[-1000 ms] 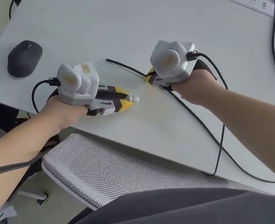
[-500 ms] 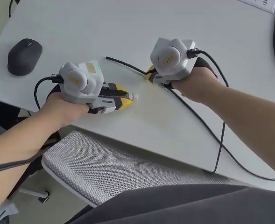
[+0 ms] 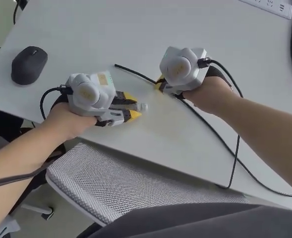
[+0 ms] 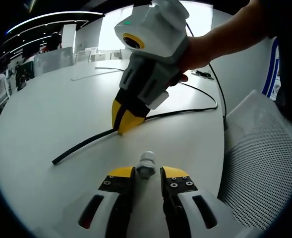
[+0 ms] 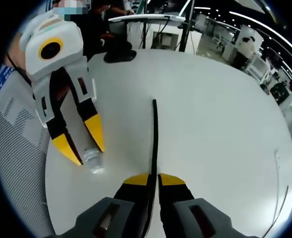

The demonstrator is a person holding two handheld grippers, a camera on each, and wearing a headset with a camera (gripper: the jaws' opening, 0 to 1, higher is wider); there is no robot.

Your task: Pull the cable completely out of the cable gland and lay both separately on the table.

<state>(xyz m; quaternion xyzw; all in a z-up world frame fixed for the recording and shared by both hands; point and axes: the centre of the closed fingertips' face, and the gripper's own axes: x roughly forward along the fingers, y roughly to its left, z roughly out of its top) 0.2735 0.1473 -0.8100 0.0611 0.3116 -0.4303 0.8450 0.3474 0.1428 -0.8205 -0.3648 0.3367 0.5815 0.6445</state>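
Checking state against task: cable [image 5: 154, 134] and cable gland [image 5: 93, 161] are already apart. Extraction step judged done.

1. Cable gland: lies on the table [image 3: 136, 29] near its front edge, at the tips of the left gripper [image 4: 148, 173]. The jaws stand apart, 1 on each side of the gland. In the right gripper view they form an open V with the gland at its mouth. No firm pinch visible; contact with the jaw faces cannot be confirmed.
2. Cable: lies flat on the table, well apart from the gland, its free end pointing toward the far side. The right gripper [image 5: 153, 177] has its jaws closed on it, with only the cable's thickness between them.
3. Other items: mouse [image 3: 29, 64] at the left of the table, mesh chair [image 3: 136, 183] below the front edge.

Left to do, as judged: let go of the cable, then draw both grippers away so the 2 parts rest alone.

Versus 1 s ago, head view: the left jaws then looked closed on the gland; now they are spread wider, so the gland appears released. The gland's place on the table is about unchanged. The right gripper sits in much the same spot on the cable.
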